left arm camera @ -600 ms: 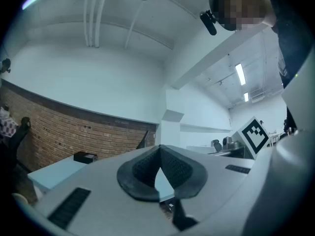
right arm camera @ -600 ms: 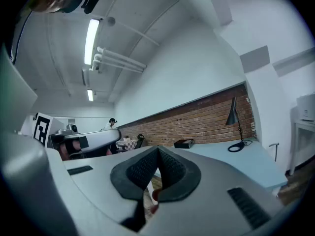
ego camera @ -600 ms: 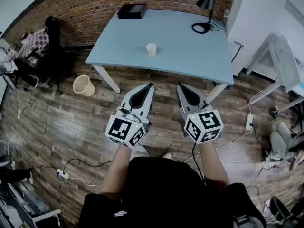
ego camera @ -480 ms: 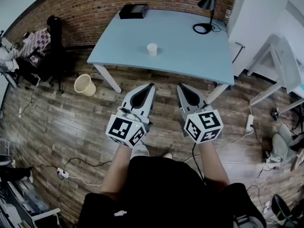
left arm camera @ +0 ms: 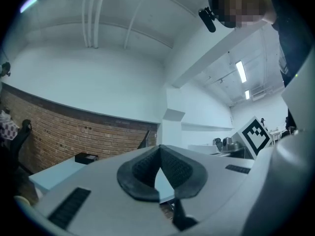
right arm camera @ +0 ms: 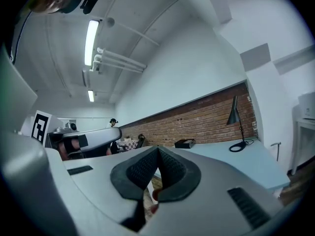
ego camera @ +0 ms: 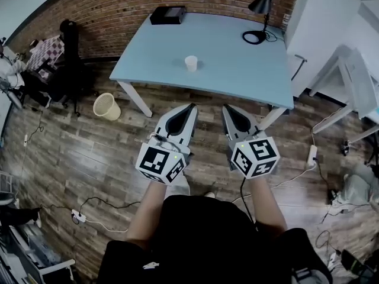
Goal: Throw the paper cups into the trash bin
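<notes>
A single white paper cup [ego camera: 190,63] stands upright near the middle of the light-blue table [ego camera: 237,70] in the head view. A pale wicker trash bin [ego camera: 106,106] sits on the wooden floor left of the table's front-left leg. My left gripper [ego camera: 190,106] and right gripper [ego camera: 225,107] are held side by side over the floor, short of the table's near edge, both pointing toward it. Each is shut with its tips touching and nothing between them. The left gripper [left arm camera: 159,149] and the right gripper [right arm camera: 157,150] show the same in their own views.
A black box [ego camera: 167,15] lies at the table's far edge and a black desk lamp [ego camera: 260,7] stands at its far right corner. A brick wall runs behind. Cables and a power strip [ego camera: 312,154] lie on the floor; chairs stand at left.
Both grippers have edged slightly toward the table; the view shifted a little. The jaws stay shut and the cup has not moved.
</notes>
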